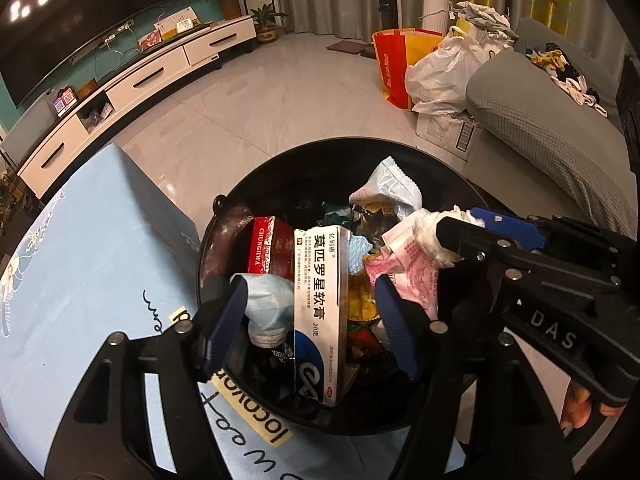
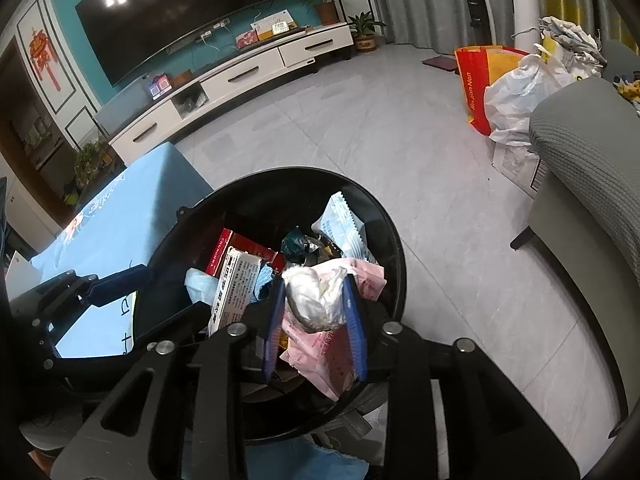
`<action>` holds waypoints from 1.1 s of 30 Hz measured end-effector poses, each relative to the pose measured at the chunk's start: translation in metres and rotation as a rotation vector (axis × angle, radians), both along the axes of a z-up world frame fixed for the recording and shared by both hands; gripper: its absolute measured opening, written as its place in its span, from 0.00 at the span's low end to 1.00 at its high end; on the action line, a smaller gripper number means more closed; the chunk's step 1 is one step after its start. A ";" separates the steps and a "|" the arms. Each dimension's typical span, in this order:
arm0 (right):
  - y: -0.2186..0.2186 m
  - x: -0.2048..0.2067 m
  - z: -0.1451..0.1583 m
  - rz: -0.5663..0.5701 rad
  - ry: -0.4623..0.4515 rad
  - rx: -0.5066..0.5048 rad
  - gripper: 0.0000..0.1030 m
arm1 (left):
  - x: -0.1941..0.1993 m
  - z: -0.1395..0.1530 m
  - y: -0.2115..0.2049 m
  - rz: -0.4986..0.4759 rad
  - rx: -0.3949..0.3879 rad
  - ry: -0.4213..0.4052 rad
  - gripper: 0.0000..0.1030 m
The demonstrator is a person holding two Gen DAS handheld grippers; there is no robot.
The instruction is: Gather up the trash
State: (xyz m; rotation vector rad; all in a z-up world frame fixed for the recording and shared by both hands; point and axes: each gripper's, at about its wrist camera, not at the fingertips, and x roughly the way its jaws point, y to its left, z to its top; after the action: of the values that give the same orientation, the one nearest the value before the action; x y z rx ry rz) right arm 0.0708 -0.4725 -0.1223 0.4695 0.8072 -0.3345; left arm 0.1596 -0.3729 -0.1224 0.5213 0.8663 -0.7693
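This is a home living room: a big dark television [image 2: 188,20] hangs on a teal wall above a long white media cabinet [image 2: 236,76] with drawers, potted plants [image 2: 364,28] stand by grey curtains [image 2: 420,0], and a grey sofa [image 2: 580,152] sits on the pale tiled floor [image 2: 360,128] beside shopping bags [image 2: 516,96].

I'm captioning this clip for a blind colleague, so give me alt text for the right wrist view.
Seen from the right gripper, a crumpled white tissue wad sits between its blue fingers above a black trash bin filled with a pink packet, a white medicine box and wrappers. The left gripper reaches in from the left; a blue-clothed table, television and sofa surround it.
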 end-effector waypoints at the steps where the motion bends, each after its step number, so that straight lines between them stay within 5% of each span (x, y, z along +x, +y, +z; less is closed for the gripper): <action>1: 0.000 -0.001 0.002 -0.003 -0.001 -0.001 0.33 | -0.001 0.001 0.001 0.002 -0.002 -0.002 0.67; 16: 0.014 -0.033 0.038 -0.026 -0.039 -0.042 0.55 | -0.023 0.034 0.024 0.020 -0.054 -0.052 0.84; 22: 0.024 -0.049 0.058 -0.030 -0.059 -0.075 0.68 | -0.036 0.056 0.047 0.049 -0.087 -0.088 0.90; 29: 0.046 -0.072 0.088 -0.034 -0.072 -0.150 0.95 | -0.053 0.090 0.083 0.102 -0.126 -0.138 0.97; 33: 0.061 -0.083 0.099 -0.028 -0.052 -0.184 0.97 | -0.071 0.109 0.105 0.127 -0.144 -0.173 0.97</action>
State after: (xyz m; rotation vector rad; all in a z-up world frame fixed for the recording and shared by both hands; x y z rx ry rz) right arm -0.0122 -0.4114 -0.0233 0.3163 0.7125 -0.4169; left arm 0.0882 -0.2675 -0.0132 0.3951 0.6719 -0.6546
